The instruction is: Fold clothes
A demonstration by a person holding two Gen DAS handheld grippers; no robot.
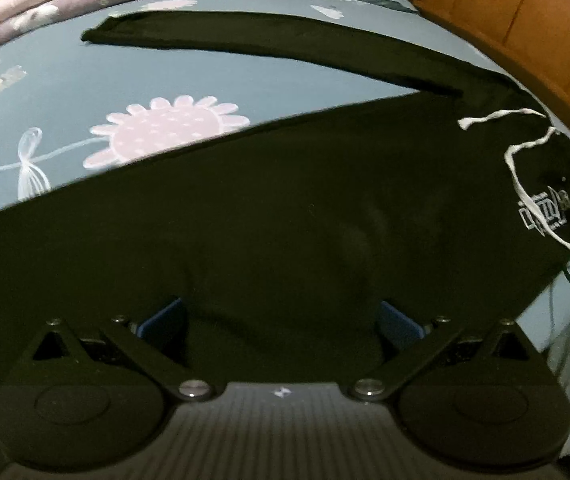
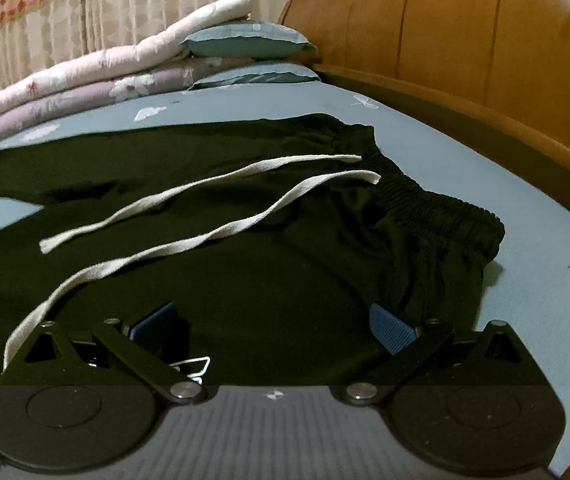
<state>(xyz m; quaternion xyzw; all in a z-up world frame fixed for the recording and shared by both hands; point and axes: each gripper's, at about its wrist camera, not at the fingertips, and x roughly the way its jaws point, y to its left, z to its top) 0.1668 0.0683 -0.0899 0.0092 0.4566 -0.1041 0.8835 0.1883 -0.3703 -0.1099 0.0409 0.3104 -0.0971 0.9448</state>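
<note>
Right wrist view puts the black drawstring trousers [image 2: 245, 264] right under you, spread on the blue-grey flower-print bedsheet [image 2: 465, 152], their gathered elastic waistband [image 2: 437, 208] toward the brown wooden headboard [image 2: 465, 40] and the two flat white drawstrings [image 2: 221, 184] trailing loose across the front panel. Your right gripper [image 2: 273, 328] hovers over the hip with its jaws spread wide and nothing between the blue pads [image 2: 391, 330]. In the left wrist view one leg [image 1: 265, 44] runs away from the other in a V, and your left gripper [image 1: 281, 324] stands over the near leg, jaws fully apart and gripping nothing.

The legs are not yet brought together, so that looks like the step in hand. Pinch only the top layer at the hem and at the waist, lift both ends evenly, and lay one leg onto the other with the seams lined up. Tuck the drawstrings inward first or they will bunch in the fold. Keep clear of the folded pink and lilac quilts [image 2: 97, 76] and teal pillows [image 2: 245, 40] stacked at the bed's far side.
</note>
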